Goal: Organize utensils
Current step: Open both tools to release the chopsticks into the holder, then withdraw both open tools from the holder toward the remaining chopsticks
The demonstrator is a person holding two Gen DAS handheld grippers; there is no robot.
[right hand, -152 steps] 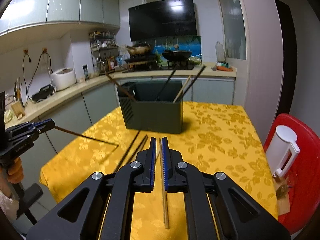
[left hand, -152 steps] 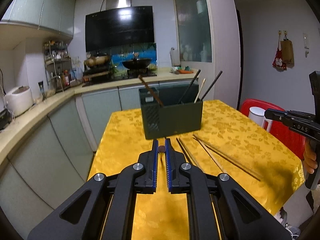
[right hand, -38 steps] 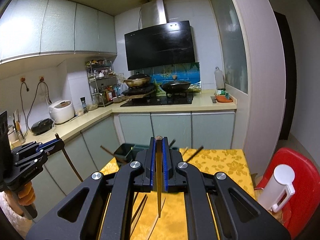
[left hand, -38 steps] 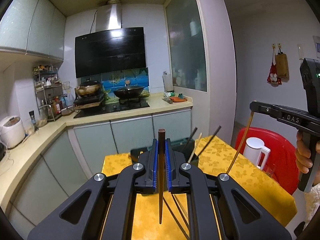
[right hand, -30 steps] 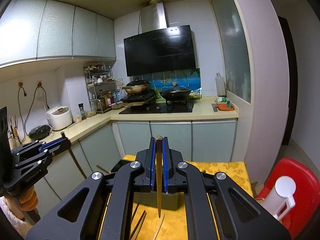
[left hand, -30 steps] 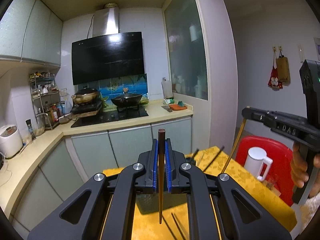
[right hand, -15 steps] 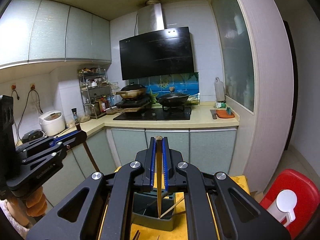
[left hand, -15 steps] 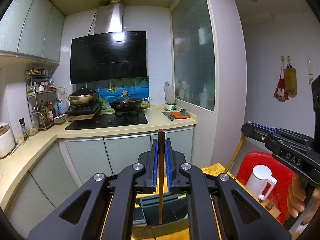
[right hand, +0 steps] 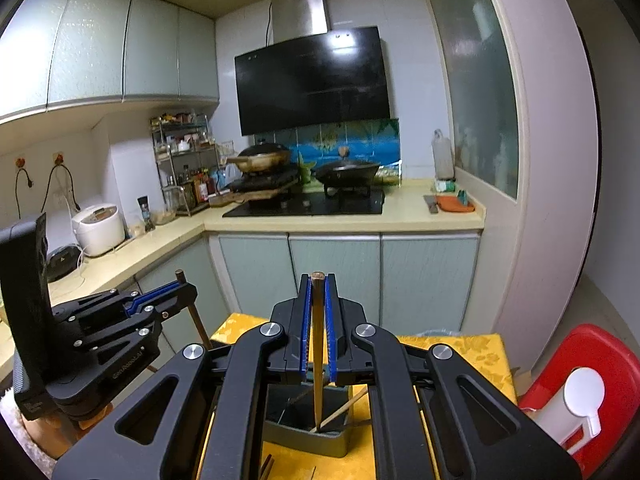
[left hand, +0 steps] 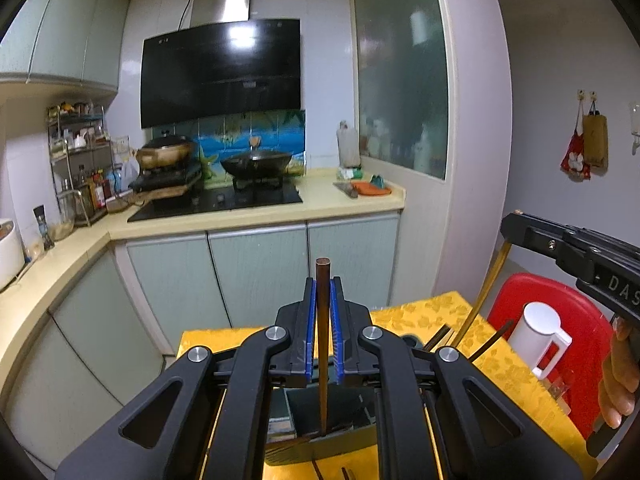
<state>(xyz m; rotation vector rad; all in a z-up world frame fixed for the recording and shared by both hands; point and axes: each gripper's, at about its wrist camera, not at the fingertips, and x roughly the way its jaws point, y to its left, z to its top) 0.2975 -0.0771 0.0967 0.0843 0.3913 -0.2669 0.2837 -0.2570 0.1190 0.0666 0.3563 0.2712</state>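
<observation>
- Left gripper (left hand: 322, 312) clamps a dark chopstick (left hand: 322, 360) upright, its tip inside the green holder (left hand: 332, 436).
- Right gripper (right hand: 318, 316) pinches a light chopstick (right hand: 317, 360), tip in the holder.

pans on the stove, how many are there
2: a bronze lidded pot on the left burner and a black wok on the right one. None hidden that I can see.
</observation>
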